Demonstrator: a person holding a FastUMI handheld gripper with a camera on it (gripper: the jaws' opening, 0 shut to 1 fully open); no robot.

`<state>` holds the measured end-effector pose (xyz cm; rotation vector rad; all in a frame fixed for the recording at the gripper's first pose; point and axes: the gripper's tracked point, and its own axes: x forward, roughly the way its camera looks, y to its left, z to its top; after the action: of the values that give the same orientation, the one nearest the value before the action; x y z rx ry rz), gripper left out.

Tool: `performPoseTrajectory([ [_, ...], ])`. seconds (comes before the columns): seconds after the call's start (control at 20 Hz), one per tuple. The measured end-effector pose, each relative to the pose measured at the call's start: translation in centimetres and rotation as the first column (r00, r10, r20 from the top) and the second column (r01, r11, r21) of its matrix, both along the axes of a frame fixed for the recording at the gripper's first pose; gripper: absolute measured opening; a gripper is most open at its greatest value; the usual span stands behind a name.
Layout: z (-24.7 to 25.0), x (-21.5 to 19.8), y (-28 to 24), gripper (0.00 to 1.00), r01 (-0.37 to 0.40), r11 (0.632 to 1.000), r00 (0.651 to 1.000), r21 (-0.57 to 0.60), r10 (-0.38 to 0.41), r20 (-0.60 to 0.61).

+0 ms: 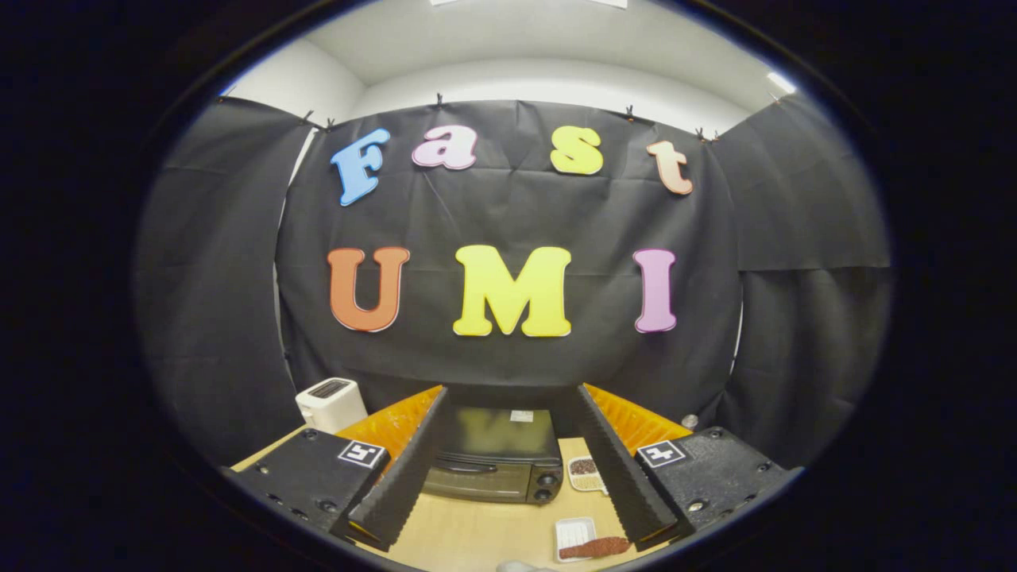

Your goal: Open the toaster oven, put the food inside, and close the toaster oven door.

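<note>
- The gripper (508, 469) hung above a pale wooden tabletop (477, 536), its two fingers spread wide apart and holding nothing.
- A black, box-shaped toaster oven (494, 457) with a dark glass door stood on the table, framed in the gap between the fingers and a little beyond their tips.
- The oven's door was closed; a horizontal bar handle ran across its front, and two round knobs sat at the right end of the front panel.
- A small white rectangular tray (574, 538) lay on the table nearer than the oven, just inside the right finger; a reddish-brown, elongated piece of food (594, 547) rested across its near edge.
- A second small white dish holding dark and pale grains (585, 473) sat just to the right of the oven, partly hidden behind the right finger.
- A white plastic pop-up toaster (330, 403) with a dark slot on top stood at the table's far left corner, beyond the left finger and well apart from the oven.
- Black cloth (206, 302) closed the booth behind and to both sides of the table.
</note>
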<state>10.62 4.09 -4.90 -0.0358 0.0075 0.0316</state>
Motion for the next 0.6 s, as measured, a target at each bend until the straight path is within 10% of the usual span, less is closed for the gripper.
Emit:
performPoseTrajectory([
  [0.6, -14.4, 13.6, 6.1, 1.0, -0.044, 0.998, 0.985, 0.041, 0.05, -0.165],
])
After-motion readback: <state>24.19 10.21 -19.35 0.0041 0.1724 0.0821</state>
